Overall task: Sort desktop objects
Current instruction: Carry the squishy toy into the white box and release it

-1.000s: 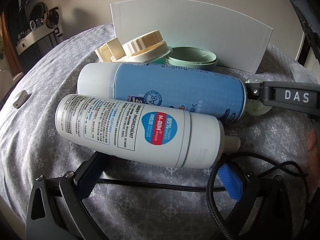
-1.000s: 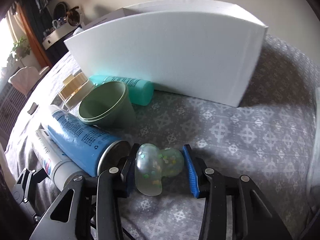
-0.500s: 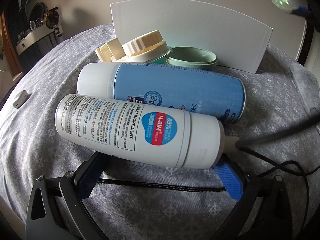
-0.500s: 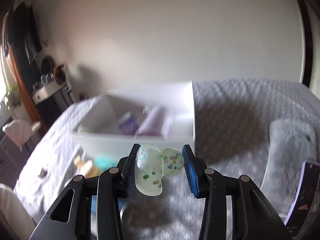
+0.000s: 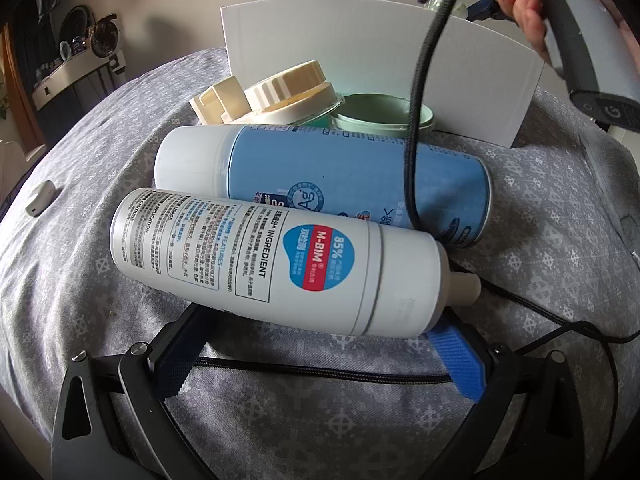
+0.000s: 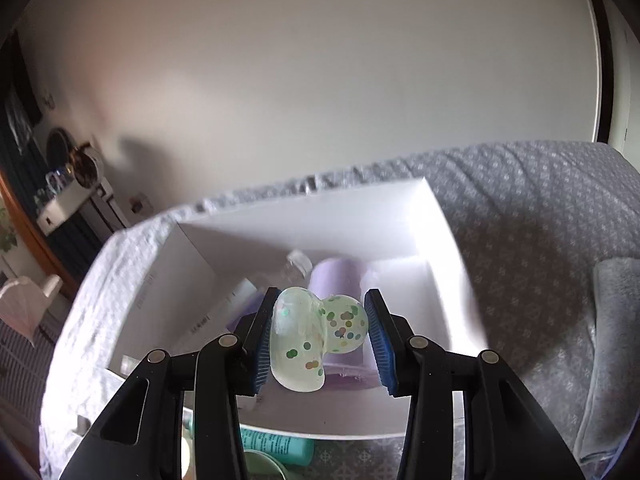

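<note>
My right gripper (image 6: 318, 342) is shut on a clear squishy toy with coloured dots (image 6: 316, 336) and holds it above the open white box (image 6: 440, 216). Inside the box lie a purple container (image 6: 340, 280) and a clear bottle (image 6: 298, 260). My left gripper (image 5: 316, 356) is open and low on the grey cloth. A white spray bottle (image 5: 260, 256) lies across in front of its fingers. Behind it lie a blue can (image 5: 340, 184), a cream-lidded jar (image 5: 288, 92) and a green cup (image 5: 380, 116). The white box (image 5: 360, 40) stands behind them.
A black cable (image 5: 416, 120) hangs from the raised right gripper across the blue can. A teal tube (image 6: 276, 446) lies in front of the box. A grey towel (image 6: 616, 340) lies to the right. A small white object (image 5: 40, 198) lies at the far left.
My right gripper has lifted the dotted toy from the cloth and moved it forward over the open box. The left gripper and the bottles have not moved.
</note>
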`<state>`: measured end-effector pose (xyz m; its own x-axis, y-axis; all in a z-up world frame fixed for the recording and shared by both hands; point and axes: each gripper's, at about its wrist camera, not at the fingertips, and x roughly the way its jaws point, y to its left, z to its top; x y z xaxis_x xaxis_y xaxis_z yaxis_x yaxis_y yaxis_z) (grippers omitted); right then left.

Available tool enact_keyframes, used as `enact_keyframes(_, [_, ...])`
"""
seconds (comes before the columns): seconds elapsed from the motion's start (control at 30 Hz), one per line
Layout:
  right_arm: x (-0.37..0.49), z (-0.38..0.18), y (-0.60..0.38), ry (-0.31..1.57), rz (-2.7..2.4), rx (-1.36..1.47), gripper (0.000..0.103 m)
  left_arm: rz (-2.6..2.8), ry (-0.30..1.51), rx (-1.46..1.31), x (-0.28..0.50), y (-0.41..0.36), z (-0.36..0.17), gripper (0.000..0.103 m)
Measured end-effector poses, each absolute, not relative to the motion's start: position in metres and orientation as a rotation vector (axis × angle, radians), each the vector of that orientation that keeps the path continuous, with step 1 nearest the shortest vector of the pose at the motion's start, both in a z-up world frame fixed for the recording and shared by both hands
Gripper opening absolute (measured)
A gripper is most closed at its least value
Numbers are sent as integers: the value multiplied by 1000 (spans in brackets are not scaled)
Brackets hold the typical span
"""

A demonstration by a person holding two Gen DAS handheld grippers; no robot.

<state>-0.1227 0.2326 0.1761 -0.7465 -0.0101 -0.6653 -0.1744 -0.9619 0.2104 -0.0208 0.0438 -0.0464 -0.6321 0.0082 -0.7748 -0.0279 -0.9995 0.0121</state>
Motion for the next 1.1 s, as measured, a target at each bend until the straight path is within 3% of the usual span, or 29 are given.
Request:
enact_keyframes(0.13, [-133, 154, 228, 340, 2739, -1192, 41, 2820, 36, -1338, -21, 44, -46, 103])
enact_keyframes(0.2, [-133, 150, 231, 381, 2715, -1218, 46, 2820, 36, -1338, -21, 44, -46, 103])
enact_keyframes(0.27, [-128, 150, 235, 404, 2711, -1207, 61, 2820, 36, -1338, -21, 44, -46, 103])
enact_keyframes(0.53, [-63, 168, 249, 367, 2753, -1106, 73, 2820, 36, -1338, -21, 44, -46, 103])
enact_keyframes(0.63, [-23, 168, 259, 299, 2711, -1065, 87, 2820, 36, -1338, -21, 44, -46, 103])
enact_keyframes(0.97, [69, 113, 342, 468, 2427, -1106, 87, 2820, 36, -1338, -21, 44, -46, 103])
enact_keyframes(1.1, [68, 103, 341, 444, 2451, -1073, 88, 2819, 36, -1338, -21, 44, -46, 103])
